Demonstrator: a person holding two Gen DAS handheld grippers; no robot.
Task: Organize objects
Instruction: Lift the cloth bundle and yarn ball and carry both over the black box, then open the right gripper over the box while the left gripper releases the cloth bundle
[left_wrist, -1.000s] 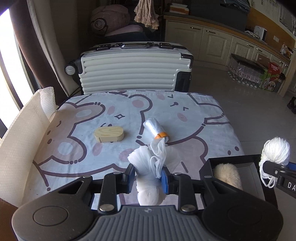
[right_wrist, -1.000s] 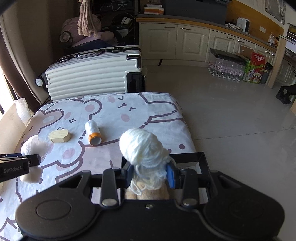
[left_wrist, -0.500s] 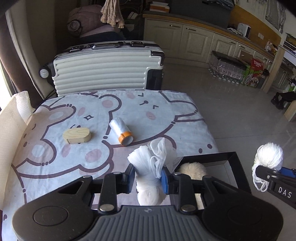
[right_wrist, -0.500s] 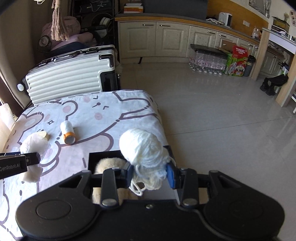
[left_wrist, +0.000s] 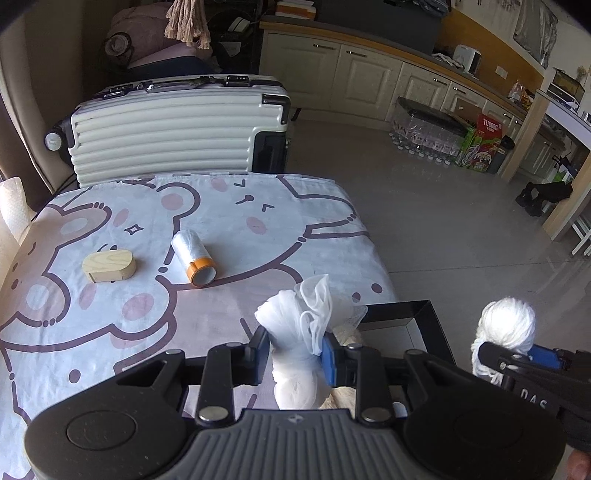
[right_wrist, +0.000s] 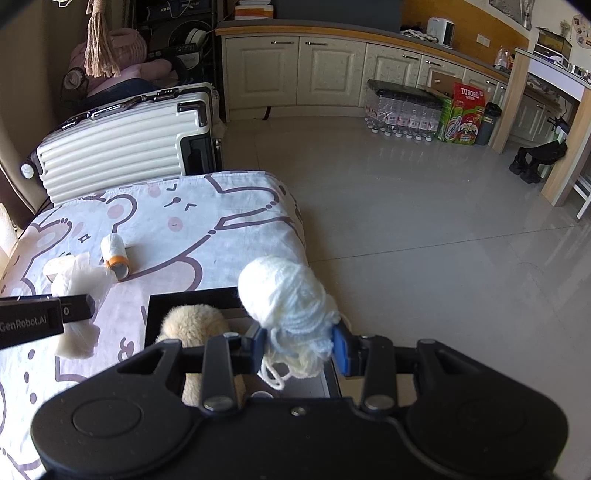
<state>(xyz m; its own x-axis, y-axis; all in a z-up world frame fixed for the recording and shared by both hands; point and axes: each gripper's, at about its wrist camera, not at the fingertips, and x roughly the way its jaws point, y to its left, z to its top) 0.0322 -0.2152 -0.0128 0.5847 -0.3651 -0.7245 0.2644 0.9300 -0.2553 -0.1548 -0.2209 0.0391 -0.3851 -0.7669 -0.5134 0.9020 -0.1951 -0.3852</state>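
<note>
My left gripper (left_wrist: 294, 356) is shut on a white mesh bundle (left_wrist: 303, 325), held above the near left edge of a black tray (left_wrist: 424, 317). My right gripper (right_wrist: 300, 349) is shut on a ball of white yarn (right_wrist: 284, 291), above the tray's (right_wrist: 192, 297) right side at the table's right edge. A beige fluffy thing (right_wrist: 195, 325) lies inside the tray. On the bear-print cloth lie a wooden oval box (left_wrist: 109, 265) and a plastic roll with an orange end (left_wrist: 194, 256). The yarn ball (left_wrist: 506, 325) and right gripper also show at the right of the left wrist view.
A cream ribbed suitcase (left_wrist: 177, 125) stands against the table's far edge. White paper or foam (left_wrist: 13, 214) rises at the table's left side. Right of the table is tiled floor, with packs of bottles (right_wrist: 402, 110) and cabinets far off.
Both grippers have carried their loads rightward across the table, and the views have swung right. The black tray and fluffy thing now sit under and between them.
</note>
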